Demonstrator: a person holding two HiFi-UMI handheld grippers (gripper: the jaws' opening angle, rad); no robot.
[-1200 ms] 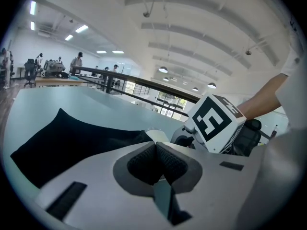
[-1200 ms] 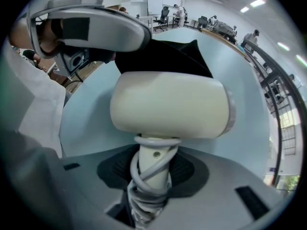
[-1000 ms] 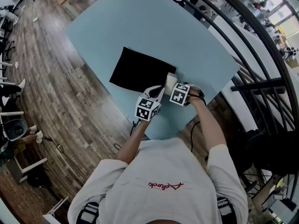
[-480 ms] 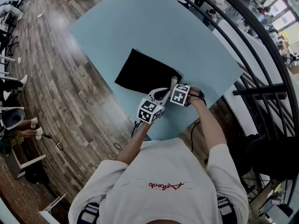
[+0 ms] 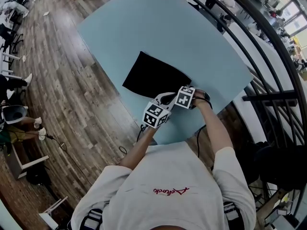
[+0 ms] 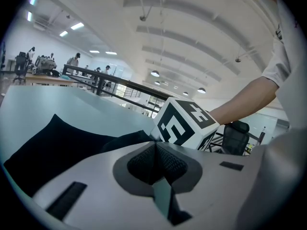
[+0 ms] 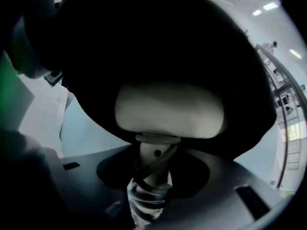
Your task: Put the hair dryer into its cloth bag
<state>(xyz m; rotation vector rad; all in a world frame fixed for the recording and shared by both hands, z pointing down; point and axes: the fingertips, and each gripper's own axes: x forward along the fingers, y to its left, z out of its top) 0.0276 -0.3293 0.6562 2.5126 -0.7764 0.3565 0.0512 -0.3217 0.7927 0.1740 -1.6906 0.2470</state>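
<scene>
Pale-blue table (image 5: 192, 32): left gripper (image 6: 156, 150) pinches cloth bag (image 5: 153, 75) mouth edge; right gripper (image 7: 153, 164) grasps hair dryer (image 7: 170, 111) handle, head inside bag.

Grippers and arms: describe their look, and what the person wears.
Both the left gripper and right gripper have pale grey bodies with dark pads, and each carries a white cube printed with black square markers. A black cable trails beneath each forearm. The person wears a white short-sleeved T-shirt with red script; the forearms are bare.
</scene>
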